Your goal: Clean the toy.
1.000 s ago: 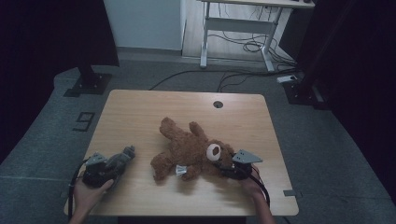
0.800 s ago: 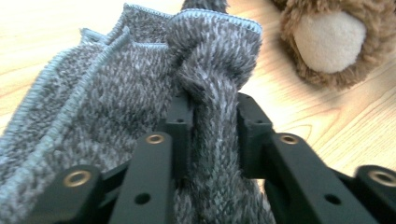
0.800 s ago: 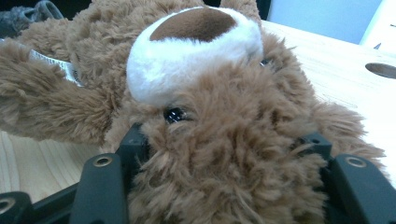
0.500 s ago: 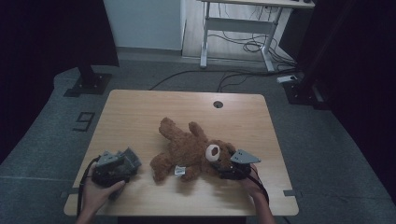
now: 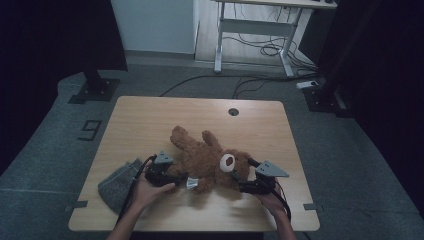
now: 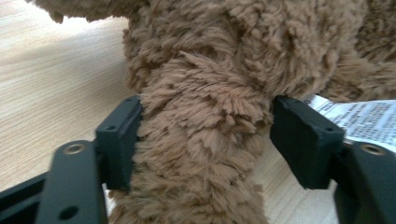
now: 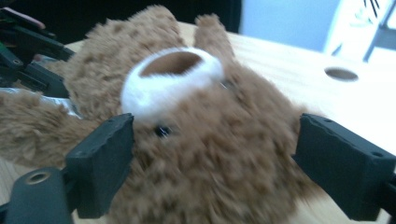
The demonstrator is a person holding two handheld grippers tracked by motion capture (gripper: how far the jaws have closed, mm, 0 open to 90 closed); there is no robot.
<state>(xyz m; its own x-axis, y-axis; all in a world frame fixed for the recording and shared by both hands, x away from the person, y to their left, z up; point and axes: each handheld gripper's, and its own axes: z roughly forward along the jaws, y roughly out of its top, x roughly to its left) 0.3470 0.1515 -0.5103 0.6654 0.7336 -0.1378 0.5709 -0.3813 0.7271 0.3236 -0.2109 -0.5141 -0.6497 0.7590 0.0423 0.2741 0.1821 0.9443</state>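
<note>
Digit "9" [image 5: 90, 130] on the floor

A brown plush teddy bear [image 5: 210, 159] with white muzzle lies sprawled near the tabletop's [image 5: 150, 115] front edge; paper tag attached.

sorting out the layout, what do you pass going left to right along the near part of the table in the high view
grey cloth → left gripper → white tag → teddy bear's head → right gripper
</note>
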